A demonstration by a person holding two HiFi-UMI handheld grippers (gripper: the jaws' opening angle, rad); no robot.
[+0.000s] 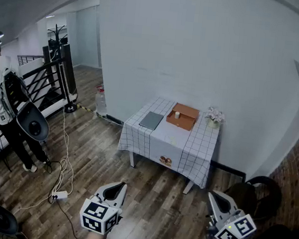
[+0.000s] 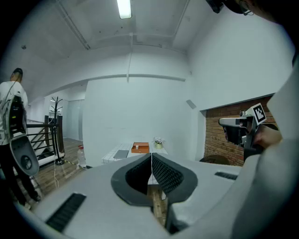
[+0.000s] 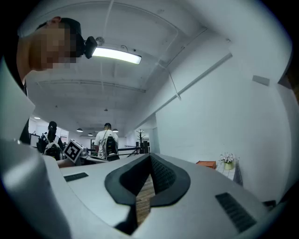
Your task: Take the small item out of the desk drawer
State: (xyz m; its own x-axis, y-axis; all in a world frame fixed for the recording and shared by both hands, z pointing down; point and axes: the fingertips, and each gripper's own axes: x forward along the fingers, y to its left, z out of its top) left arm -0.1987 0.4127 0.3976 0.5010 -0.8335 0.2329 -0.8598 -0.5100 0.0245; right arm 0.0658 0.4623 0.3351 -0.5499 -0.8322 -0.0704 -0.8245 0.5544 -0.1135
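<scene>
Both units are idle and well short of the target. Left hand-held gripper (image 1: 119, 186): jaws closed tip to tip, nothing between them. Right hand-held gripper (image 1: 214, 197): same, pads together, empty. Task's thing: a small pale cylinder (image 1: 176, 114) inside an open shallow orange box (image 1: 188, 114), taken to be the drawer. The box sits on a worktop draped in white grid-checked cloth (image 1: 178, 146). The cylinder lies straight ahead of both grippers, well apart from them across the wood-plank floor (image 1: 152, 196). Laterally it falls between the two, judged slightly nearer the right one. The box's long side runs roughly crosswise to the approach. The cylinder looks upright but is too small to be sure. A flat grey slab (image 1: 151, 120) lies beside the box on the left gripper's side, a small pot of pale flowers (image 1: 214, 118) on the right gripper's side. Only the head view shows the cylinder. The left gripper view shows the box beyond its tips, contents not resolved. The right gripper view points aside, with box edge and flowers at its margin and a person with a backpack (image 3: 106, 142) beyond. Judgement: close the gap first, then open the jaws.
</scene>
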